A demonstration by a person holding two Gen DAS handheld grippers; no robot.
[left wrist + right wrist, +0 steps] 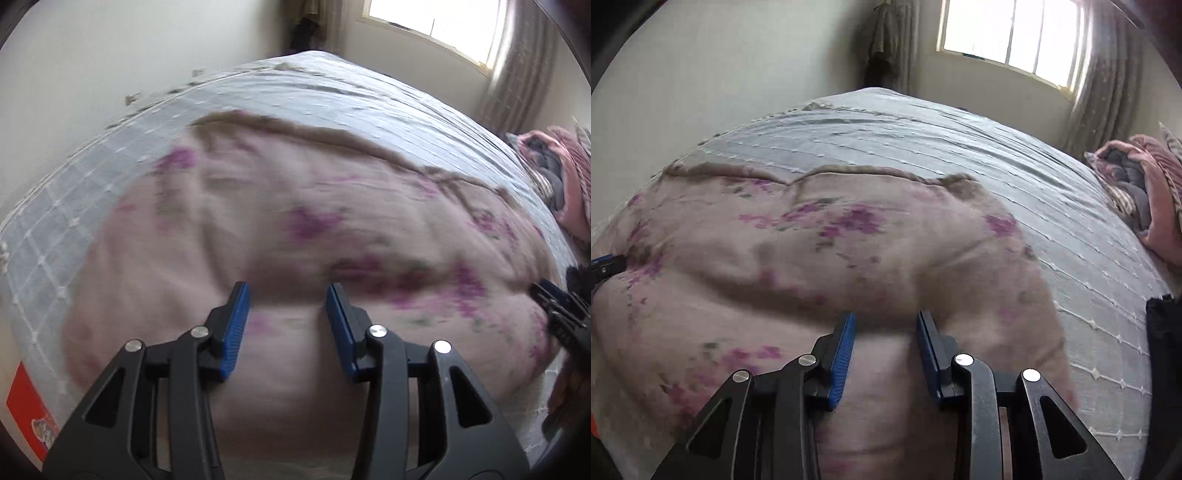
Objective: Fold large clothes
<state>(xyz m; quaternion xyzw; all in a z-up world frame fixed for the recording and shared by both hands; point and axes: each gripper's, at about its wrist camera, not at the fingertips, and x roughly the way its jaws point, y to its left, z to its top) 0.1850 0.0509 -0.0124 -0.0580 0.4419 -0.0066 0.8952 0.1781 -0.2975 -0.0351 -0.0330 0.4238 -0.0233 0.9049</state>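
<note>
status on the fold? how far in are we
Early. Done: the floral garment lies spread on the bed, far edge flat. In hand: the left gripper and right gripper each have a raised fold of its near edge between their blue pads; the blur hides whether they pinch it. Left: no finished fold shows yet, so all the folding remains.

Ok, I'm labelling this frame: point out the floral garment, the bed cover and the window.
floral garment (849, 258), right wrist view, its middle
bed cover (960, 147), right wrist view, bare far part
window (1008, 33), right wrist view, a pane
</note>
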